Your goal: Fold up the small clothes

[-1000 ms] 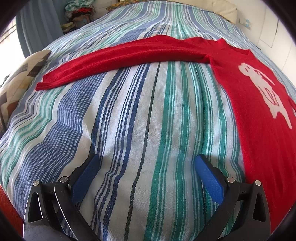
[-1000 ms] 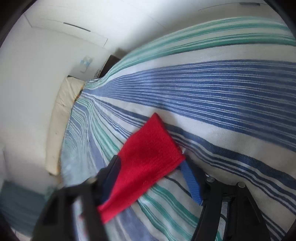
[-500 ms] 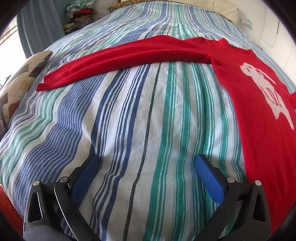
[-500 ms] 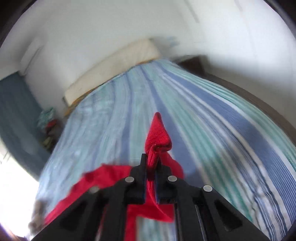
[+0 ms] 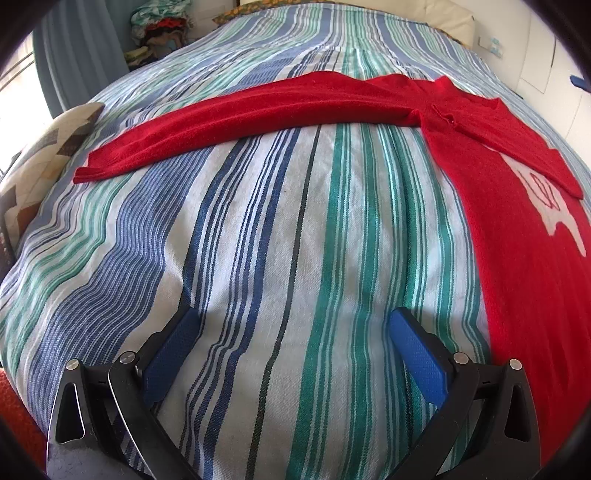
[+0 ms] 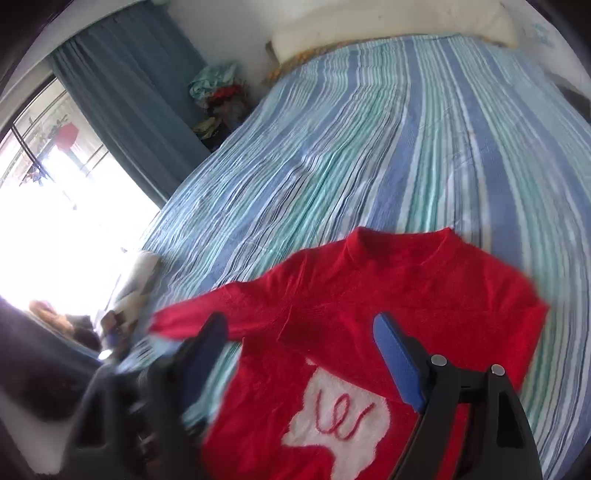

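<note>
A red sweater [image 5: 517, 266] with a white motif [image 6: 332, 417] lies flat on the striped bedspread [image 5: 295, 221]. One sleeve [image 5: 258, 110] stretches out to the left across the bed. The other sleeve [image 5: 517, 147] lies folded over the chest and covers the top of the motif. My left gripper [image 5: 294, 314] is open over bare bedspread, just left of the sweater's side edge. Over the sweater [image 6: 406, 280], my right gripper [image 6: 298, 319] hovers with its jaws opening and nothing between them; its left finger is blurred.
A patterned cushion [image 5: 44, 158] sits at the bed's left edge. A pile of clothes [image 6: 218, 92] stands by the blue curtain [image 6: 129, 92] and a bright window. A pillow [image 6: 388, 26] lies at the head of the bed.
My right gripper shut on the sleeve cuff, carried it up and over the sweater, then let go and opened. That sleeve now lies across the chest. My left gripper stayed still.
</note>
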`<action>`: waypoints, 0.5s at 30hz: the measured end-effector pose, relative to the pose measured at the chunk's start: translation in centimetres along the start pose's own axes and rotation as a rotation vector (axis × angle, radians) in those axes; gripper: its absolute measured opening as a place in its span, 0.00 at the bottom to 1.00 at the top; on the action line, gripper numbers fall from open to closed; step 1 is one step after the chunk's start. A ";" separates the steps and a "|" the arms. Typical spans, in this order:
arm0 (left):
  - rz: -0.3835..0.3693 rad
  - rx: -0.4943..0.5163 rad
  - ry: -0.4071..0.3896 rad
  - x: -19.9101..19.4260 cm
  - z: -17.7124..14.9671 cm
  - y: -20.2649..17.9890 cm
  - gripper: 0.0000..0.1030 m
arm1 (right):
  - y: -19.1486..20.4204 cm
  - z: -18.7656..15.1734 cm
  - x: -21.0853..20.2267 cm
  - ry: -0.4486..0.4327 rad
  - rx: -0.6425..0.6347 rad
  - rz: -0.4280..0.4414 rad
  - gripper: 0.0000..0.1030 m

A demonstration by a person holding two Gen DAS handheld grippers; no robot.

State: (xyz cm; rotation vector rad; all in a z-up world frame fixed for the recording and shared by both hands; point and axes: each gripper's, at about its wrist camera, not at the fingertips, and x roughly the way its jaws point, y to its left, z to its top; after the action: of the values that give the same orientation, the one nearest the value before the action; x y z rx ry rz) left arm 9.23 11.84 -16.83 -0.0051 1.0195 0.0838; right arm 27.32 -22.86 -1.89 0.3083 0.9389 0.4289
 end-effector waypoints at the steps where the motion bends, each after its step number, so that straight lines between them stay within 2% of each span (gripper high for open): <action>1: 0.001 0.001 0.000 0.0 0.0 0.0 0.99 | -1.4 0.3 -1.4 -0.021 0.028 -0.024 0.79; 4: 0.005 0.003 -0.001 0.0 0.0 -0.1 0.99 | -6.4 1.6 -4.2 -0.035 0.133 -0.135 0.69; 5: 0.007 0.003 -0.003 0.0 0.0 -0.1 0.99 | -7.4 1.8 -4.5 -0.017 0.151 -0.162 0.61; 6: 0.009 0.003 -0.005 0.1 0.0 -0.2 1.00 | -8.3 1.7 -4.3 0.018 0.156 -0.166 0.53; 8: 0.012 0.004 -0.009 0.0 -0.1 -0.2 1.00 | -9.4 0.7 -2.4 0.128 0.151 -0.160 0.43; 10: 0.012 0.003 -0.012 0.0 -0.1 -0.2 0.99 | -10.2 -1.5 0.3 0.207 0.128 -0.186 0.40; 13: 0.012 0.003 -0.015 -0.1 -0.2 -0.3 0.99 | -13.7 -5.7 4.3 0.299 0.159 -0.300 0.40; 14: 0.012 0.003 -0.016 -0.1 -0.2 -0.3 0.99 | -15.5 -7.2 5.1 0.330 0.193 -0.369 0.30; 15: 0.012 0.003 -0.015 -0.1 -0.2 -0.3 0.99 | -17.3 -8.2 5.3 0.338 0.234 -0.432 0.03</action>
State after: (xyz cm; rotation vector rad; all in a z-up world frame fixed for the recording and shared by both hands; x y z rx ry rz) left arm 9.05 11.56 -16.87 0.0042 1.0043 0.0933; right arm 27.09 -34.85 -17.72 0.2380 1.3547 -0.0318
